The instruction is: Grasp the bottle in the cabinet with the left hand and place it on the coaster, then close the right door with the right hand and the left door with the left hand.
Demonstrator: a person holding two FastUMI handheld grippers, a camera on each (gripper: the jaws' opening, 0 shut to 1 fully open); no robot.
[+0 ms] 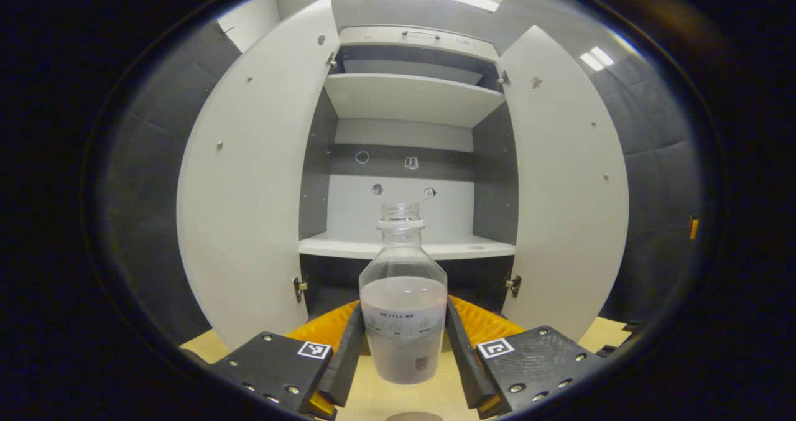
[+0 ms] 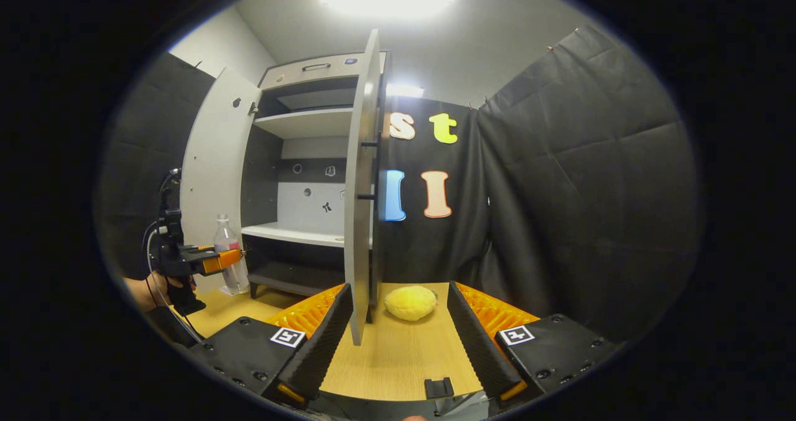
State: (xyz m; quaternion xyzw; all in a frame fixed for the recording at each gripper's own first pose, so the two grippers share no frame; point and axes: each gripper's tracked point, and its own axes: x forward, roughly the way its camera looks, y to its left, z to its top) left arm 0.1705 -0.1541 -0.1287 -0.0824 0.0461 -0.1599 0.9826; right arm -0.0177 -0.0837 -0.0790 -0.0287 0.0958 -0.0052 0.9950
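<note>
Left gripper view: low, close, facing straight into the open cabinet (image 1: 410,160) between its doors. Right gripper view: low over the table (image 2: 398,352), off to the cabinet's (image 2: 305,178) right, near the right door's (image 2: 360,191) edge. Both share the cabinet's shelves

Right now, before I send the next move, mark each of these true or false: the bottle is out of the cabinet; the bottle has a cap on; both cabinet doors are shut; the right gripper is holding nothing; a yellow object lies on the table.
1. The bottle is out of the cabinet: true; it stands between the left gripper's fingers, in front of the shelves.
2. The bottle has a cap on: false; its threaded neck is open.
3. Both cabinet doors are shut: false; the left door and right door both stand open.
4. The right gripper is holding nothing: true; its fingers are apart.
5. A yellow object lies on the table: true.
</note>
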